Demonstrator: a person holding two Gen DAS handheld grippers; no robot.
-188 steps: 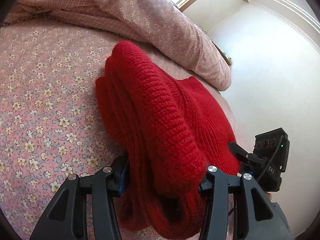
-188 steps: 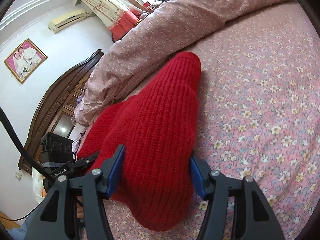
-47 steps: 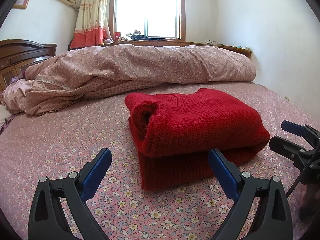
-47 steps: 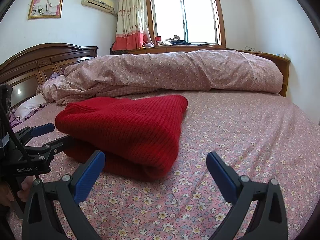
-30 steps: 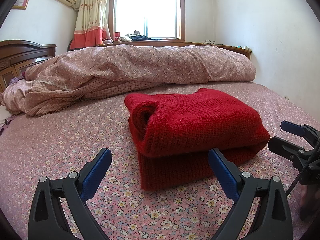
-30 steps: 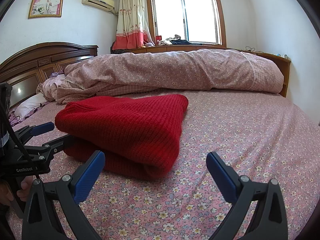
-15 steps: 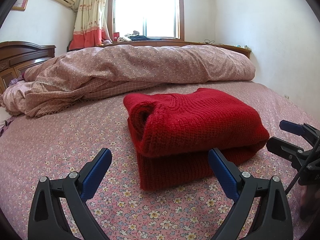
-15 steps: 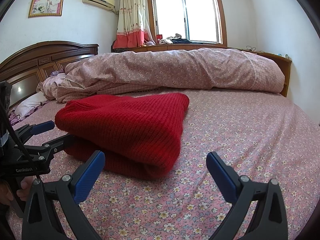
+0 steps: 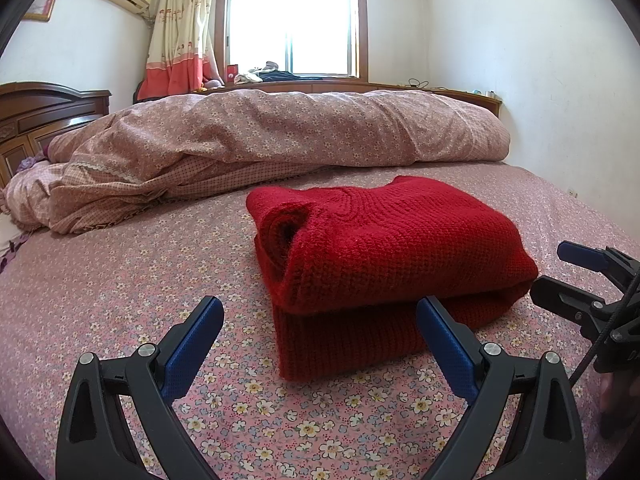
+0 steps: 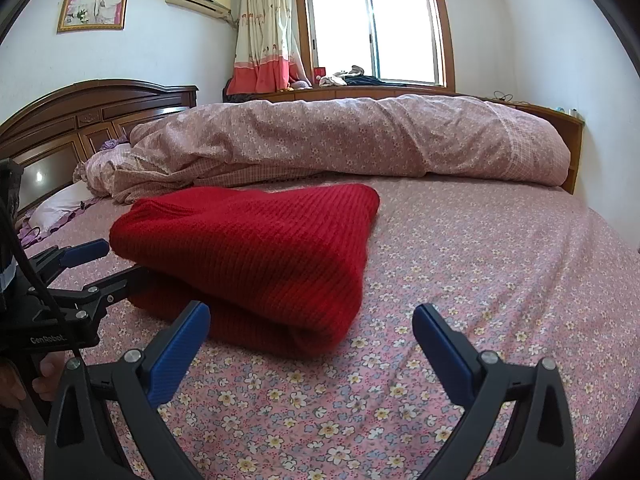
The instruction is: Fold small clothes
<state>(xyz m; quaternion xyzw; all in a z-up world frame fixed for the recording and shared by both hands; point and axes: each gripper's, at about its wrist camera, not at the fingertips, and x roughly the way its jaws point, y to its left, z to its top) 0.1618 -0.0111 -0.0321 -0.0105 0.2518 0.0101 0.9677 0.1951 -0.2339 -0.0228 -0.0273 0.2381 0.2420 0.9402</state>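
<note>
One folded sweater (image 9: 384, 256) (lengthwise left-right)

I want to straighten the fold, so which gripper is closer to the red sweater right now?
Left, narrowly. The left gripper sits open at the red sweater's near edge; the right gripper, also open, hangs just off its folded corner.

Your left gripper (image 9: 318, 312) shows only its fingers, the handle cut off by the lower edge; its right finger (image 9: 444, 344) hides part of the red sweater (image 9: 384, 248); how the sweater's inner layers lie inside the fold you cannot tell; the right gripper (image 10: 310, 320) is likewise cut at the bottom; your hand (image 10: 24, 384) at the left edge is mostly hidden behind the other gripper's body; the items on the windowsill (image 10: 344, 74) are too small to name; the headboard (image 9: 36, 120) runs out of view.
</note>
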